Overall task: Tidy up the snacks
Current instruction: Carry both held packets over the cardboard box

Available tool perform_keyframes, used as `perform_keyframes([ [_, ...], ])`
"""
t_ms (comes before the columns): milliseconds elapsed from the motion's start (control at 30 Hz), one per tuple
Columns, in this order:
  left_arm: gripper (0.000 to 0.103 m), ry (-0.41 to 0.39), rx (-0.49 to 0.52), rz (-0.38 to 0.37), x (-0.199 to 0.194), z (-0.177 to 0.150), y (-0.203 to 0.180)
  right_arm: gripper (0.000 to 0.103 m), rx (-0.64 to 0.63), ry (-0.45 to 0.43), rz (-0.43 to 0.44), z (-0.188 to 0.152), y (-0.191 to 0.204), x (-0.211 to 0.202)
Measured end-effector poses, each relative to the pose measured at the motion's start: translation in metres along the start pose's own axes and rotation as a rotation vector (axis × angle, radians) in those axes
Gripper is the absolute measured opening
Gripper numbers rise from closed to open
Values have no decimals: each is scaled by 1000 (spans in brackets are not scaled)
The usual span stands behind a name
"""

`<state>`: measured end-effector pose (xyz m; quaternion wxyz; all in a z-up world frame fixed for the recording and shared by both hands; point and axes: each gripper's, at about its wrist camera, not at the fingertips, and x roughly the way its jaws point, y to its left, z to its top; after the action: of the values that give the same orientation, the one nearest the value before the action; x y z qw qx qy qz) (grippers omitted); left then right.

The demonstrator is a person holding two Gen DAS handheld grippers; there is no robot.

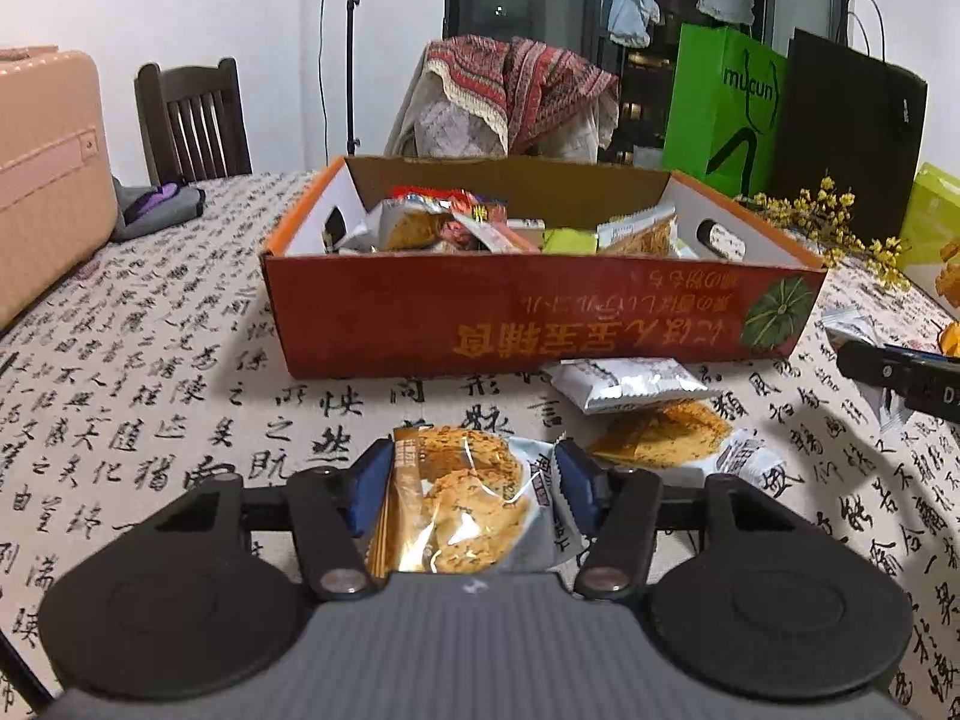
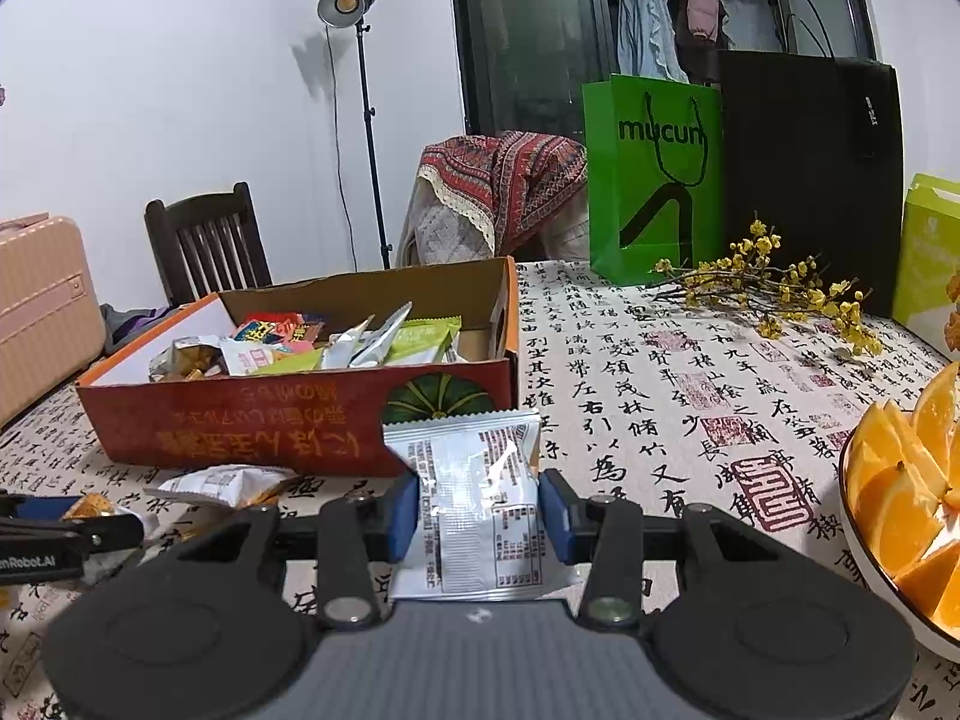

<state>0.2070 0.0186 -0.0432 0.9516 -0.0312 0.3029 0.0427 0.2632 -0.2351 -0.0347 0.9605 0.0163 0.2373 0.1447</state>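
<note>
Both grippers carry snacks toward the red box (image 1: 540, 312) on the table: the left gripper (image 1: 465, 480) pinches a biscuit packet (image 1: 462, 498), the right gripper (image 2: 477, 507) a silver packet (image 2: 474, 498). With 2 loose packets (image 1: 636, 408) remaining, slippery wrappers could slide free short of the box.

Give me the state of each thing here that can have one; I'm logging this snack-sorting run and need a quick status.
Left gripper: closed on a cracker packet.
Cracker packet: sealed, between the pads.
Right gripper: shut on a silver packet.
Silver packet: sealed, held back side up.
Cardboard box: open-topped, part filled with snacks.
Two loose packets: lying on the tablecloth by the box.
Oranges: cut into wedges, in a bowl.
</note>
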Motion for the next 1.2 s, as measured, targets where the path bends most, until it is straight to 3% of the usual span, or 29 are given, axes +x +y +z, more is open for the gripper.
perform_keyframes([
  [300, 60, -73, -2, -10, -27, 13, 1, 42, -41, -52, 0, 8, 10, -13],
  [600, 60, -157, -11, -8, -41, 49, 2, 42, -75, -109, 8, 43, 25, -24],
  [933, 60, -215, 2, -1, -30, 98, -7, 42, -84, -130, 21, 96, 46, 5],
  [1200, 60, -196, -43, 37, 9, 130, -10, 42, -71, -104, -3, 118, 60, 53],
])
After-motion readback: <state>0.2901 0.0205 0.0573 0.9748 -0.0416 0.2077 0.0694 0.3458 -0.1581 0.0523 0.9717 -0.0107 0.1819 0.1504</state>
